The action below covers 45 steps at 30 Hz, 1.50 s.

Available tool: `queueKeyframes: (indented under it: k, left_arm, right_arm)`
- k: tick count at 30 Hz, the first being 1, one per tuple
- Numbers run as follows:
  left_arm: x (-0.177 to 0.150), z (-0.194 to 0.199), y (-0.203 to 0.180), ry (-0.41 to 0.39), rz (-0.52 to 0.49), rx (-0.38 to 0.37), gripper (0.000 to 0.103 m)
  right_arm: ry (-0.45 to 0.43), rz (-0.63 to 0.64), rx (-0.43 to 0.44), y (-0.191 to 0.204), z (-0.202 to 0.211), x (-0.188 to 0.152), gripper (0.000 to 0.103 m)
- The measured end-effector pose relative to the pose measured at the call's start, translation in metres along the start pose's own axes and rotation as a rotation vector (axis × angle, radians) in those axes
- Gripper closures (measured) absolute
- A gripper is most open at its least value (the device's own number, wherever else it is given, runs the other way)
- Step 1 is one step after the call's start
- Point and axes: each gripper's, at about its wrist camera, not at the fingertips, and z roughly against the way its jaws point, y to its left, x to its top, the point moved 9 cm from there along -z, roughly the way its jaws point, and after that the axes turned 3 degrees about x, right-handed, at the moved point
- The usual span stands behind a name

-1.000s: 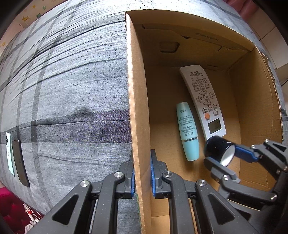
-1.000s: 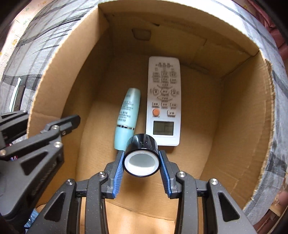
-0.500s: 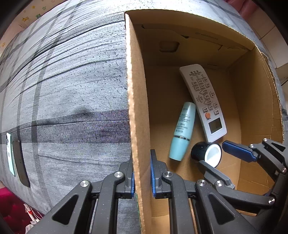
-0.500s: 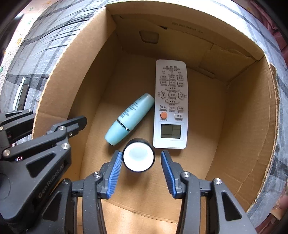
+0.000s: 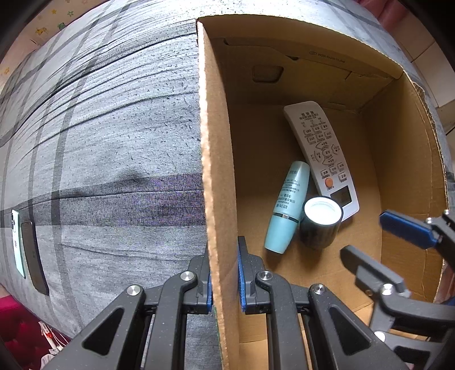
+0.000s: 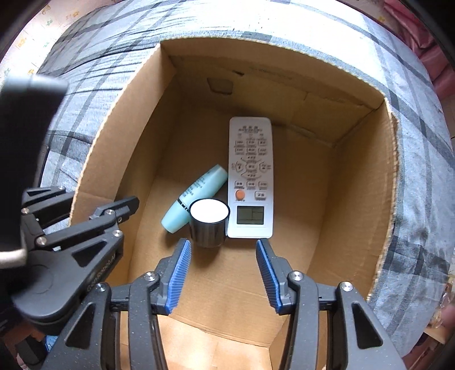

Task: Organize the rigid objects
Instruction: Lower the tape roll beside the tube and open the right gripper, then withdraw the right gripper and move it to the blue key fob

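Note:
A cardboard box (image 6: 364, 182) lies open on a grey plaid bed. Inside it lie a white remote (image 6: 250, 176), a light blue bottle (image 6: 196, 196) and a black jar with a white lid (image 6: 209, 223) standing upright on the box floor. The same things show in the left wrist view: remote (image 5: 321, 150), bottle (image 5: 287, 207), jar (image 5: 320, 223). My right gripper (image 6: 223, 273) is open and empty, above and behind the jar. My left gripper (image 5: 224, 273) is shut on the box's left wall (image 5: 216, 142).
The grey plaid bedcover (image 5: 99, 142) surrounds the box. Two phones (image 5: 25, 242) lie at the bed's left edge. A pink cloth (image 6: 421, 25) shows at the far right.
My right gripper let go of the black jar, opened wider and drew back upward. The jar now stands on the box floor. The blue bottle was pushed to a slant. My left gripper kept its hold.

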Motion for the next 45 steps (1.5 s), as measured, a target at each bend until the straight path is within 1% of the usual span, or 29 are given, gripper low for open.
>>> queueKeyframes:
  k: [6, 9, 13, 17, 18, 20, 21, 26, 35, 41, 45]
  left_arm:
    - [-0.001, -0.001, -0.002, 0.000, 0.002, 0.006, 0.090]
    - [-0.001, -0.001, -0.002, 0.001, 0.003, 0.009, 0.090]
    - [-0.001, 0.000, -0.005, 0.000, 0.000, 0.012, 0.090]
    - [-0.001, 0.001, -0.005, 0.003, 0.003, 0.013, 0.090]
    - [-0.001, 0.001, -0.005, 0.004, 0.004, 0.014, 0.090]
    - [0.000, 0.000, -0.004, 0.005, 0.009, 0.011, 0.090]
    - [0.000, 0.000, -0.004, 0.005, 0.010, 0.010, 0.090]
    - [0.000, 0.001, -0.003, 0.003, 0.007, 0.014, 0.090]
    - [0.001, 0.002, -0.006, 0.004, 0.001, 0.023, 0.090]
    - [0.001, 0.001, -0.007, 0.005, 0.005, 0.023, 0.090]
    - [0.001, 0.000, -0.006, 0.003, 0.002, 0.022, 0.090]
  right_arm:
    - [-0.056, 0.006, -0.024, -0.007, 0.023, 0.008, 0.048]
    - [-0.082, 0.003, -0.026, -0.012, 0.035, 0.008, 0.042]
    - [-0.109, -0.004, -0.037, -0.020, 0.049, 0.006, 0.031]
    - [-0.132, -0.036, -0.021, -0.034, 0.066, 0.006, 0.013]
    - [-0.137, -0.043, -0.018, -0.035, 0.064, 0.007, 0.011]
    - [-0.148, -0.055, -0.013, -0.042, 0.071, 0.007, 0.003]
    - [-0.155, -0.060, -0.013, -0.046, 0.075, 0.007, 0.001]
    - [-0.181, -0.096, -0.027, -0.070, 0.087, 0.005, 0.000]
    - [-0.196, -0.181, -0.067, -0.121, 0.095, -0.007, 0.000]
    - [-0.179, -0.236, -0.109, -0.158, 0.090, -0.020, 0.000]
    - [-0.159, -0.289, -0.123, -0.182, 0.076, -0.031, 0.000]
